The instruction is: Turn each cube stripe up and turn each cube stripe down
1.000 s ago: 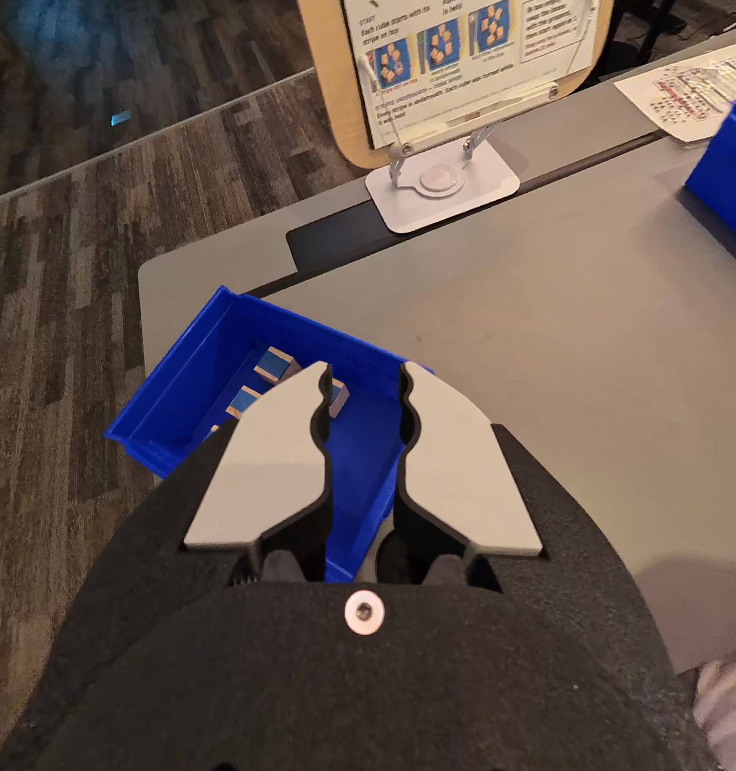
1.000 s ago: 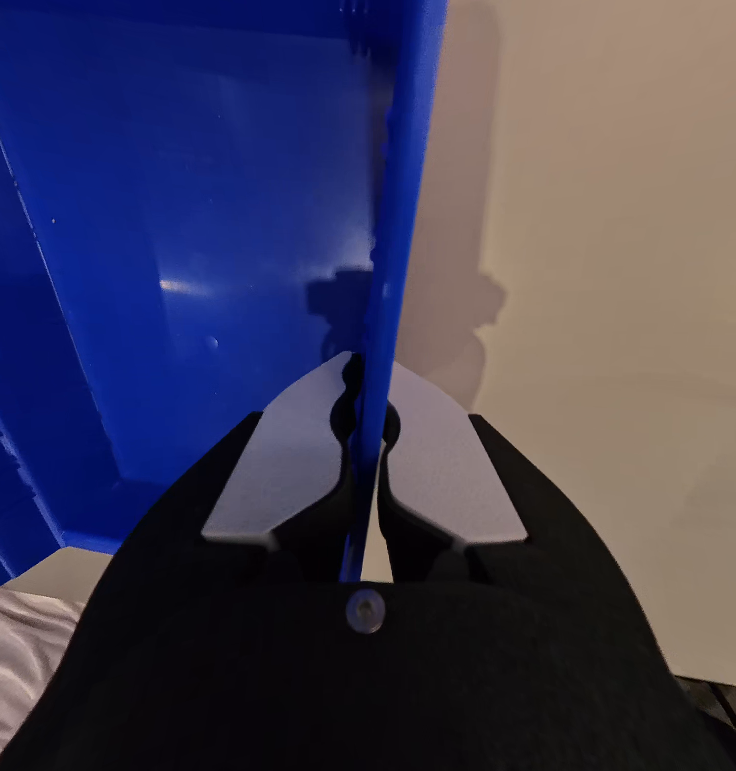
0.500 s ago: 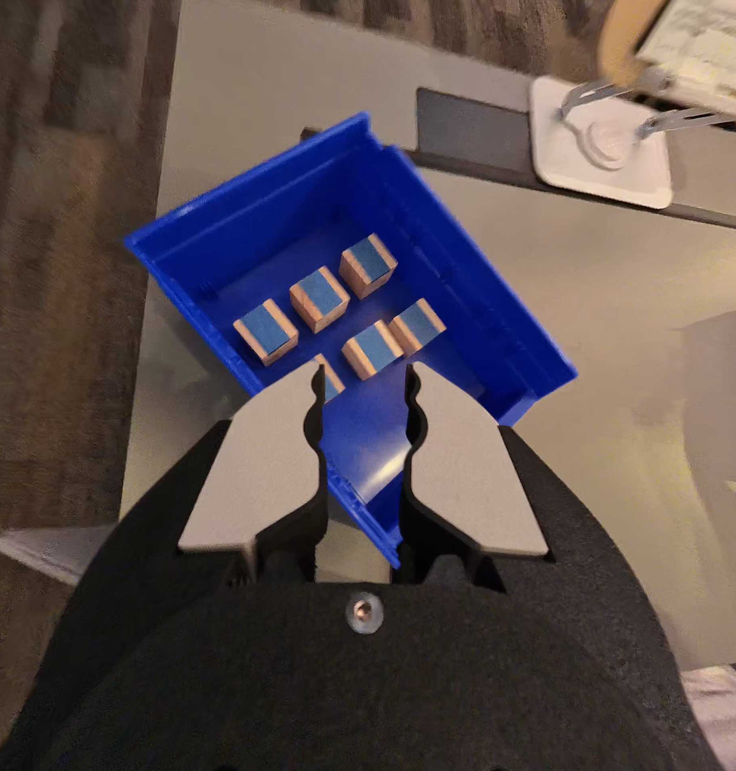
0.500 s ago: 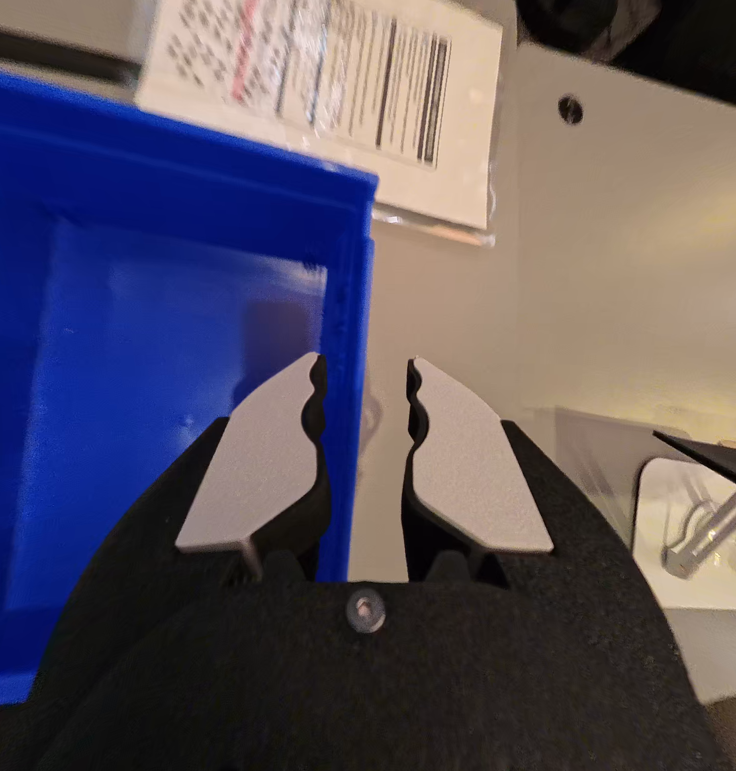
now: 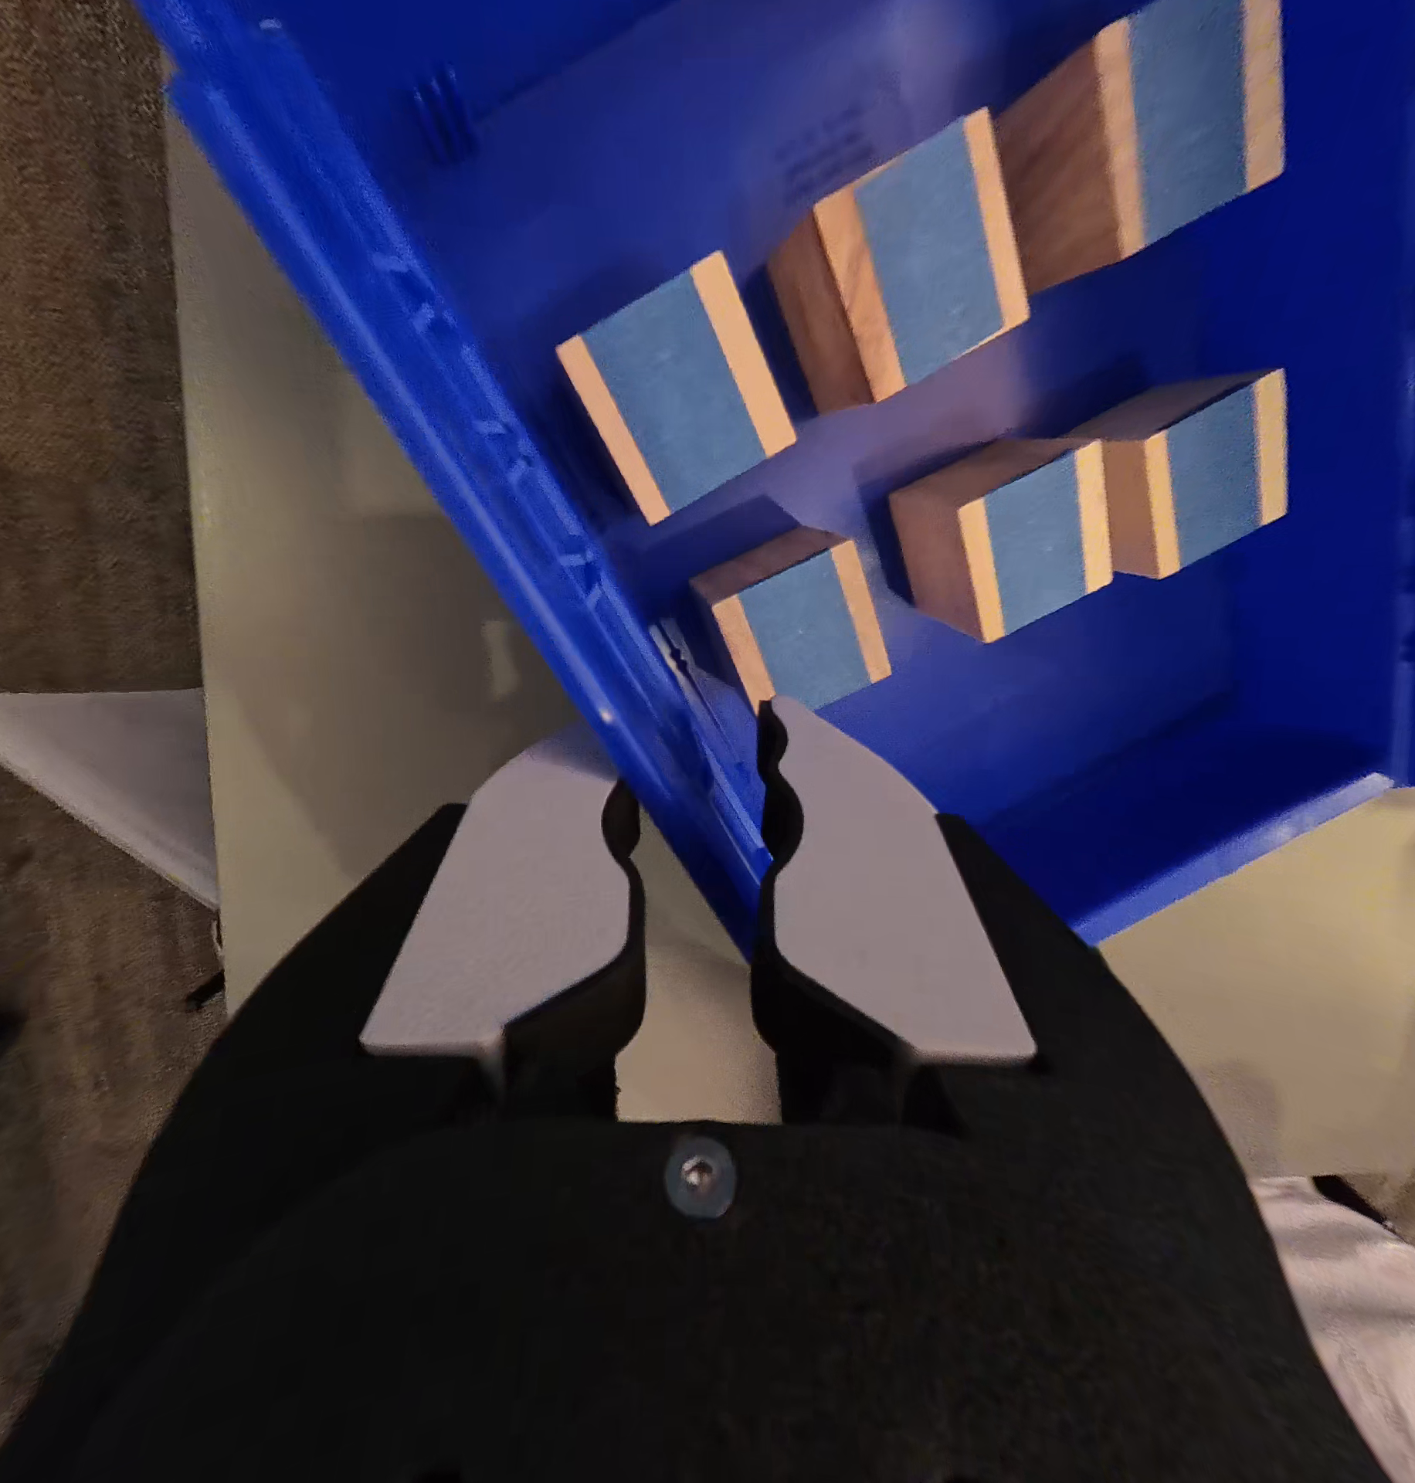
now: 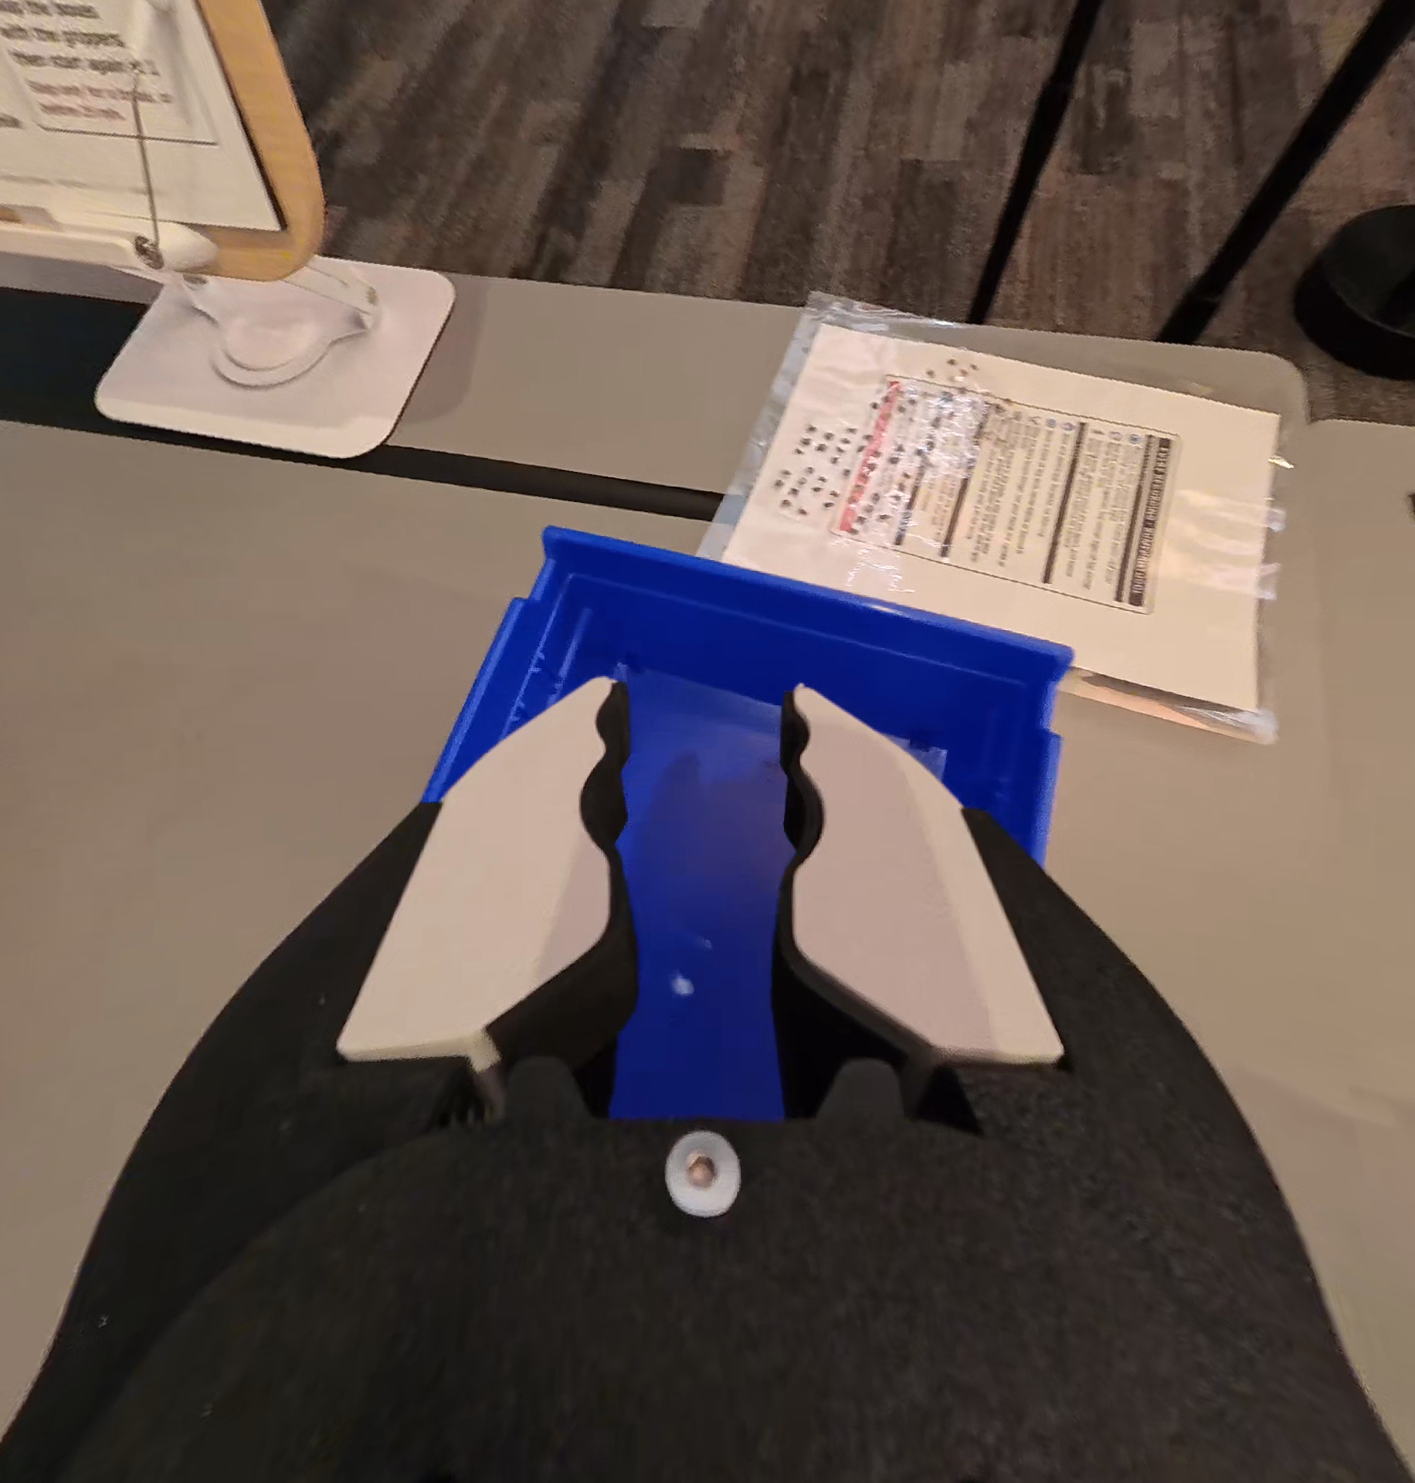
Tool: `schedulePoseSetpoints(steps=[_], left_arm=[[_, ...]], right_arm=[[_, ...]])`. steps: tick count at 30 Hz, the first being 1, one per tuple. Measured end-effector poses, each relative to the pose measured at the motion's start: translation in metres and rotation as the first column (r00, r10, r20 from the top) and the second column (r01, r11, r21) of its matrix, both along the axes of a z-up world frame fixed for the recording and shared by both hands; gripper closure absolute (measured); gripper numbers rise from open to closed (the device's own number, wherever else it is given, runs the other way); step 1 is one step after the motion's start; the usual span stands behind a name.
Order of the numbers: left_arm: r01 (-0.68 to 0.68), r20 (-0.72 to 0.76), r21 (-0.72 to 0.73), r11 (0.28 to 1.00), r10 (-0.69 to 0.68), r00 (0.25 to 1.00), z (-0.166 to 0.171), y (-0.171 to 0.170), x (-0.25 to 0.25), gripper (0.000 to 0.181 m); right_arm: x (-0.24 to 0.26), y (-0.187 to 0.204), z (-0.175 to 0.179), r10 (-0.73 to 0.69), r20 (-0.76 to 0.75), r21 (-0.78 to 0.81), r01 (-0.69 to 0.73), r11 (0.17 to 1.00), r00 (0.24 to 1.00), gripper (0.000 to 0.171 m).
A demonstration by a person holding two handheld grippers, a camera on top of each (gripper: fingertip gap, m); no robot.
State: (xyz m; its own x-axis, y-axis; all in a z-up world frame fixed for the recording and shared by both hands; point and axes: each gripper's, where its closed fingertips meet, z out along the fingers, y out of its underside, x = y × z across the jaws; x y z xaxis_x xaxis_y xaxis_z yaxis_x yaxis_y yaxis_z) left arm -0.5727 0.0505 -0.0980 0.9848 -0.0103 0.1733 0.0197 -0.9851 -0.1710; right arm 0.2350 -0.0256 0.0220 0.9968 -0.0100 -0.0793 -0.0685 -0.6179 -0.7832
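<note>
Several wooden cubes with a blue stripe facing up, such as one [image 5: 680,401] near the left wall and another [image 5: 1025,546], lie in a blue bin [image 5: 447,337] in the left wrist view. My left gripper [image 5: 688,738] is open and straddles that bin's left wall, with one finger outside and one inside. It holds no cube. In the right wrist view, my right gripper [image 6: 703,690] is open and empty, hovering over a second blue bin [image 6: 809,610] with nothing in it.
Both bins stand on a grey table [image 6: 207,642]. A clipboard on a white stand [image 6: 271,361] is at the back left. A plastic-covered paper sheet [image 6: 1009,513] lies just behind the empty bin. The table's left edge and the floor [image 5: 62,401] are beside the cube bin.
My left gripper dropped down close to the cube bin and now straddles its wall. My right gripper let go of the empty bin's wall, opened, and drew back above it.
</note>
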Motion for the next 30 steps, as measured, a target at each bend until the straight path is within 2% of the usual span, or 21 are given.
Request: schedulePoseSetpoints(steps=[3,6,9,13,19,23,30], left_arm=[[0.049,-0.076,-0.019,0.999,-0.050,0.996,-0.004,0.006,0.000,0.157],[0.140,-0.120,0.023,0.990,-0.137,0.983,-0.005,0.025,0.005,0.162],[0.256,-0.168,0.097,0.962,-0.237,0.957,-0.006,0.050,0.011,0.172],[0.375,-0.195,0.123,0.919,-0.348,0.917,-0.006,0.064,0.026,0.172],[0.356,-0.186,0.137,0.924,-0.329,0.926,-0.010,0.072,0.035,0.173],[0.408,-0.209,0.156,0.900,-0.374,0.904,-0.010,0.076,0.040,0.172],[0.419,-0.202,0.166,0.893,-0.385,0.901,-0.011,0.080,0.045,0.172]], right_arm=[[-0.001,0.001,-0.011,0.016,0.001,-0.032,-0.016,0.999,1.000,0.135],[-0.001,0.003,-0.024,0.029,0.010,-0.081,-0.028,0.996,1.000,0.134],[-0.005,0.005,-0.031,0.048,0.014,-0.108,-0.047,0.993,0.999,0.134],[-0.011,0.006,-0.037,0.068,0.026,-0.133,-0.064,0.989,0.997,0.134],[-0.015,0.008,-0.047,0.081,0.039,-0.174,-0.073,0.982,0.996,0.134],[-0.017,0.008,-0.055,0.096,0.053,-0.210,-0.083,0.974,0.994,0.134],[-0.008,0.005,-0.061,0.082,0.066,-0.234,-0.064,0.970,0.994,0.135]])
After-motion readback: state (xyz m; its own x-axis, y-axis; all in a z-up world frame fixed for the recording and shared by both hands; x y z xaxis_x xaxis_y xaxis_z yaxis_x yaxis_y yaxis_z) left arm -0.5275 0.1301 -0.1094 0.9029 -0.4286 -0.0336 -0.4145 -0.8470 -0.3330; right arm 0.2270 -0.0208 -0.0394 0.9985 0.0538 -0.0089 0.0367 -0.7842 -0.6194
